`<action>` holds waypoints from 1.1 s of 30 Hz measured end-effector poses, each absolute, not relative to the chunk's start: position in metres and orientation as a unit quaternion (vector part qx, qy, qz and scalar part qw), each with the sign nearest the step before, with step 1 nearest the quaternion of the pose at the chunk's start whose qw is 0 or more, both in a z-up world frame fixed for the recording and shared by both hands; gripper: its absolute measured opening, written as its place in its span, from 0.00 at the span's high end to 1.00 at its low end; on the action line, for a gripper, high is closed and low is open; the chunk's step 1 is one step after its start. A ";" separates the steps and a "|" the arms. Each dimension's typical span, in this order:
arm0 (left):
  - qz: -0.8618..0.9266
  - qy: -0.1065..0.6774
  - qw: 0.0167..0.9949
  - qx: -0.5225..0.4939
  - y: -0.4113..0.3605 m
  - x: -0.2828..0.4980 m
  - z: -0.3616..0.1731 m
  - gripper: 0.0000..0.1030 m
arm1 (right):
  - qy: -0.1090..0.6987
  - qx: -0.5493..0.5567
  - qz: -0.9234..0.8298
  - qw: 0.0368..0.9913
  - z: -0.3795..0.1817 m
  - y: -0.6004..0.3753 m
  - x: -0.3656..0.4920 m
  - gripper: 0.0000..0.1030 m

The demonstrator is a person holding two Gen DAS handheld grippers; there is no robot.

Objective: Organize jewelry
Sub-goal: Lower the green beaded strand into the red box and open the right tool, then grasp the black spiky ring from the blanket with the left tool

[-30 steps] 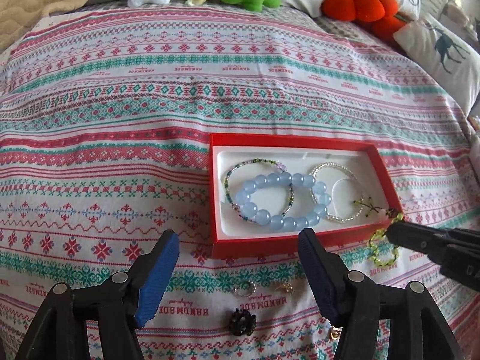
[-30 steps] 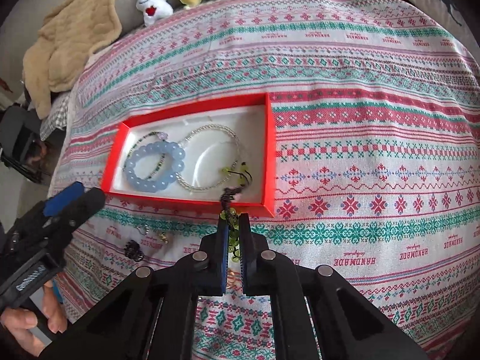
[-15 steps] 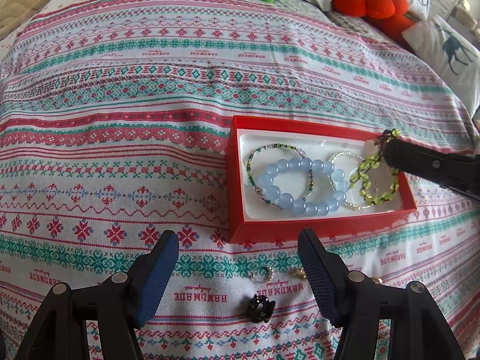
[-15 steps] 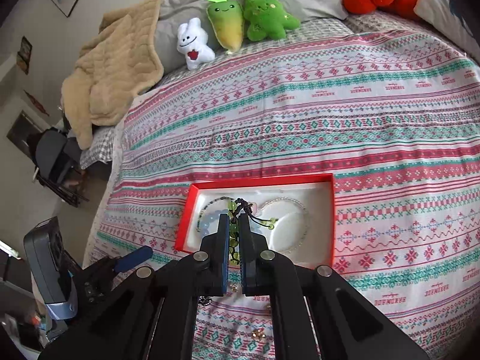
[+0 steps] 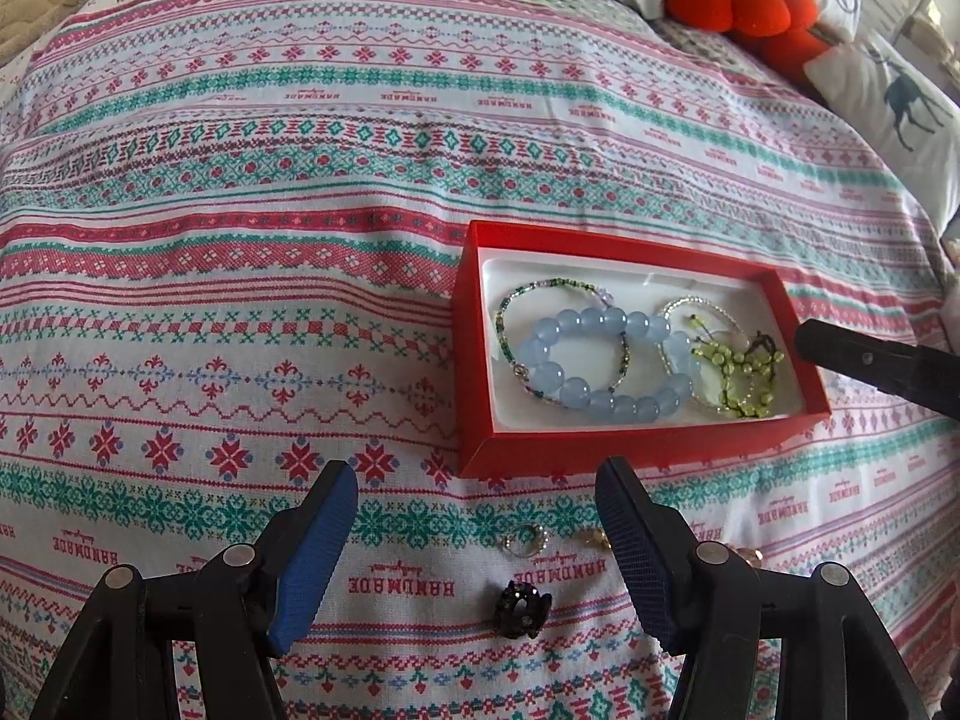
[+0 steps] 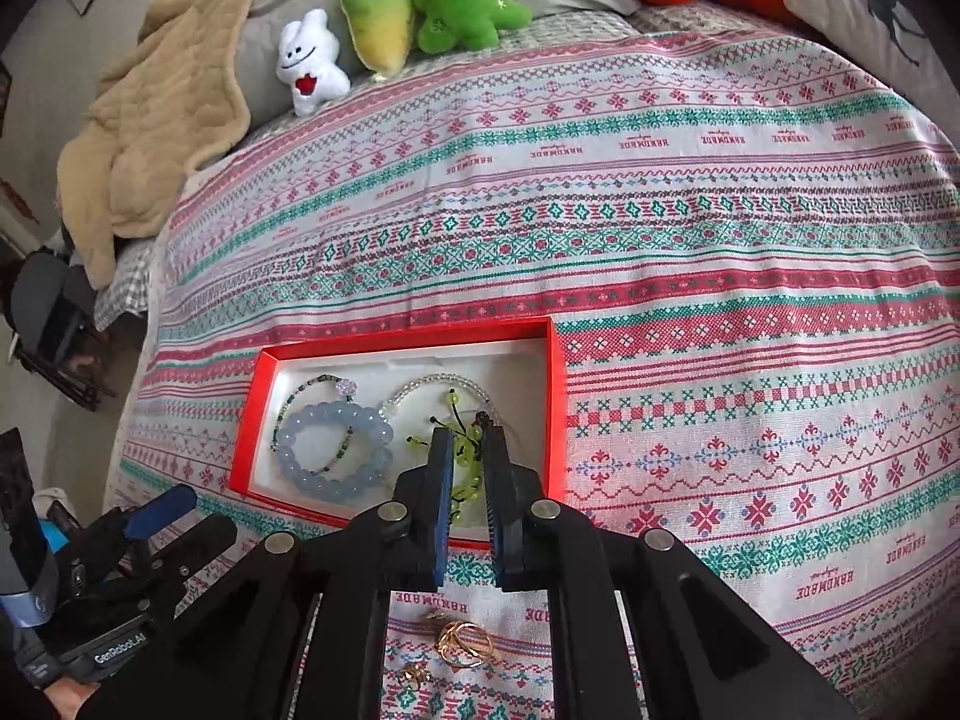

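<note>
We are holding two grippers over the bed [image 5: 240,192]. Ahead of the left gripper [image 5: 477,516], whose jaws are standing wide apart on nothing, the red box [image 5: 474,360] is lying with four bracelets inside: one blue bead bracelet [image 5: 600,366], one thin green-beaded bracelet [image 5: 510,312] looped around it, one clear-beaded bracelet [image 5: 690,306], and one green bracelet [image 5: 738,372] at the box's right end. Between these jaws, one silver ring [image 5: 527,540] and one black ring [image 5: 522,609] are resting on the bedspread.

The right gripper [image 6: 467,450] is hanging over the box, its jaws slightly parted with the green bracelet [image 6: 465,456] showing in the gap; it seems to be lying loose in the box, though we cannot be sure. Below those jaws, gold rings [image 6: 465,645] are lying on the bedspread, perhaps three.
</note>
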State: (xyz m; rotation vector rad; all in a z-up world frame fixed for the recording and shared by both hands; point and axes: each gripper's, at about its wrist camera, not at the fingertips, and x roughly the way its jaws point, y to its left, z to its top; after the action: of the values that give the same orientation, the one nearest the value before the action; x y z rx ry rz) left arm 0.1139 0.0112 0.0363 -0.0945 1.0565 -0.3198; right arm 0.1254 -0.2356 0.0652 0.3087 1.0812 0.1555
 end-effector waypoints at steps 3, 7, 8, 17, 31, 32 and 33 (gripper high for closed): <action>-0.152 0.504 0.849 -0.043 0.011 0.109 0.035 0.33 | 0.505 0.147 0.081 0.846 0.073 -0.237 0.114 0.64; -0.153 0.506 0.848 -0.034 0.013 0.100 0.033 0.33 | 0.506 0.132 0.087 0.848 0.077 -0.235 0.098 0.60; -0.153 0.507 0.848 -0.031 0.014 0.097 0.032 0.33 | 0.507 0.126 0.088 0.848 0.077 -0.235 0.094 0.60; -0.144 0.519 0.842 0.012 0.023 0.076 0.014 0.27 | 0.531 0.064 0.080 0.841 0.056 -0.227 0.061 0.43; -0.145 0.512 0.844 0.068 0.017 0.051 -0.025 0.12 | 0.567 -0.033 0.046 0.822 0.002 -0.229 0.031 0.40; -0.147 0.505 0.847 0.078 0.014 0.049 -0.027 0.11 | 0.567 -0.034 0.046 0.822 0.000 -0.230 0.029 0.39; -0.152 0.498 0.850 0.085 0.011 0.046 -0.028 0.09 | 0.564 -0.034 0.048 0.823 0.000 -0.231 0.028 0.38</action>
State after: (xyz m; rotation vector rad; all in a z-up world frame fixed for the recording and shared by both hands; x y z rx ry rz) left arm 0.0463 0.0106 -0.0279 0.1799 1.0490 -0.3200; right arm 0.0276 -0.2309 -0.0002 -0.0729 1.2004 0.1012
